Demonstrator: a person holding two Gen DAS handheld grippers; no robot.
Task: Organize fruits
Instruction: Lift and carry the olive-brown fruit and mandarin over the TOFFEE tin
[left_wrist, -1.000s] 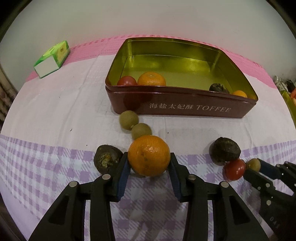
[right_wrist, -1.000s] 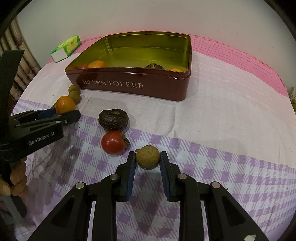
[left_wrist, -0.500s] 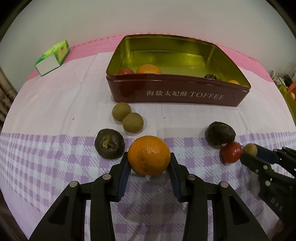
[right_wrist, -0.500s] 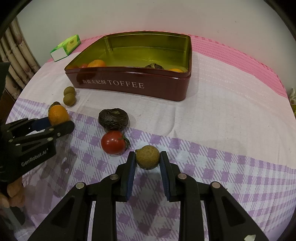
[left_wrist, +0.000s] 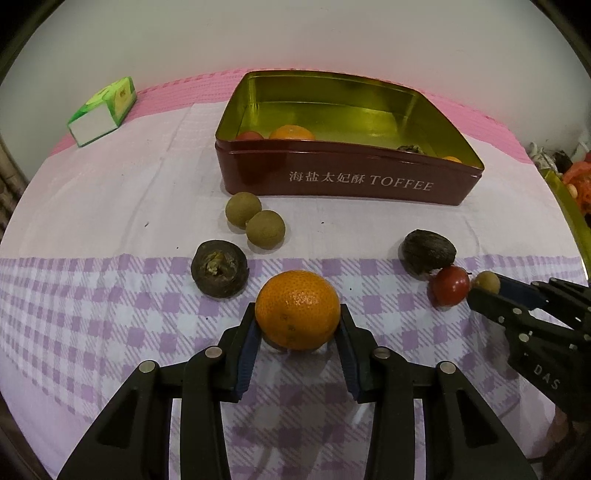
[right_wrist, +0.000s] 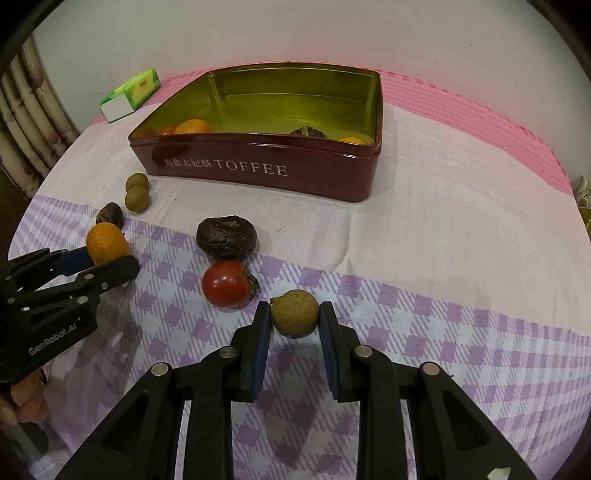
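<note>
Orange (left_wrist: 297, 309) clamped between left jaws

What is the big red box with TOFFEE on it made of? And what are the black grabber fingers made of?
The box looks like thin metal, a tin: its gold inside is shiny and mirrors the light, and its outside is glossy dark red paint. The grabber fingers look like hard matte black plastic, with blue pads that may be rubber; the pictures cannot settle that.
</note>
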